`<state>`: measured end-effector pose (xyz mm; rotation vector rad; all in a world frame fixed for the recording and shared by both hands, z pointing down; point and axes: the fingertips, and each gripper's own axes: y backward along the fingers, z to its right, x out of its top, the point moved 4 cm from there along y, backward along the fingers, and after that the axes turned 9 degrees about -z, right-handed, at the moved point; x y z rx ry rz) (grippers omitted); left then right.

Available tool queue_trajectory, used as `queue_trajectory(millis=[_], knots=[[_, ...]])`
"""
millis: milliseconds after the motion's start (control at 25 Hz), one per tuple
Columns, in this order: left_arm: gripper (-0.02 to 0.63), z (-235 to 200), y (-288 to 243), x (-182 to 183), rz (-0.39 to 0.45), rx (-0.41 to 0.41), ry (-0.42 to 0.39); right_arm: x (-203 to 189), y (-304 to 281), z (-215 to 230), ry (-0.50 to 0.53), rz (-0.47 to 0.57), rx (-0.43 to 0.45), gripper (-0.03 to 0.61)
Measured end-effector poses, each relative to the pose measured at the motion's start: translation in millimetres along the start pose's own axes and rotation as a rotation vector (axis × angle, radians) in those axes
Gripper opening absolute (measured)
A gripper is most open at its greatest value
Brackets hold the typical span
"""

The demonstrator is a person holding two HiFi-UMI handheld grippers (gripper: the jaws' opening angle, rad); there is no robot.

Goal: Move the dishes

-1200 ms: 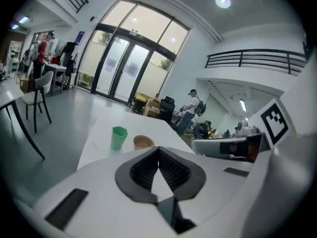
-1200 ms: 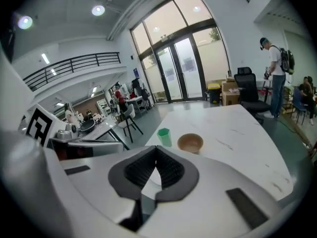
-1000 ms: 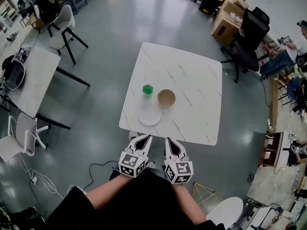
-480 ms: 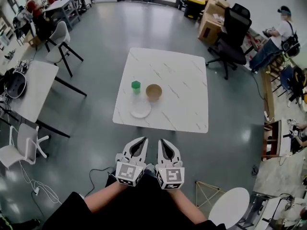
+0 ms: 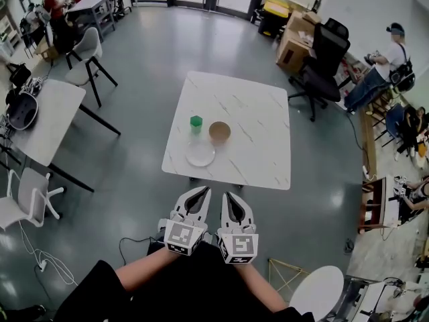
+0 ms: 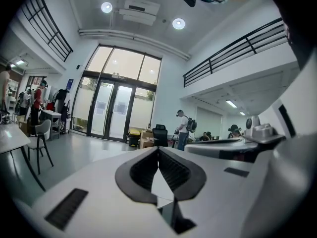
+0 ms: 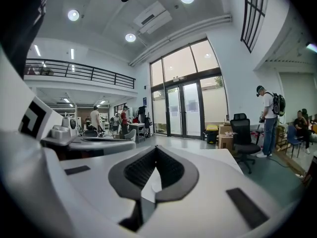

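A large hall with a glossy grey floor holds a square white marble-patterned tabletop (image 5: 261,146). Near its front-left edge lies a flat round white plate (image 5: 200,155). A round tan bowl (image 5: 219,132) sits just behind it, and a small green cube (image 5: 196,121) stands beside the bowl. The left tongs (image 5: 200,193) and right tongs (image 5: 230,197) hover side by side short of the tabletop. Each pair is pressed together with nothing between.

You can read no text, number or brand here. Your left gripper (image 5: 203,192) and right gripper (image 5: 229,196) carry only square marker patterns.
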<state>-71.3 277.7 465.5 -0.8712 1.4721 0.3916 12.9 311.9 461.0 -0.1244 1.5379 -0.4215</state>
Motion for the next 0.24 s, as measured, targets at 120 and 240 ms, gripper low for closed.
queue_trajectory(millis=[120,240], knots=[[0.017,-15.5,3.6,6.6,0.008,-0.005,0.000,8.3,-8.1,-9.7,0.010,0.003,-0.007,0.017],[0.017,-29.1,6.7,12.0,0.001,-0.017,-0.003,17.5,-17.1,-18.4,0.012,0.004,-0.018,0.017]])
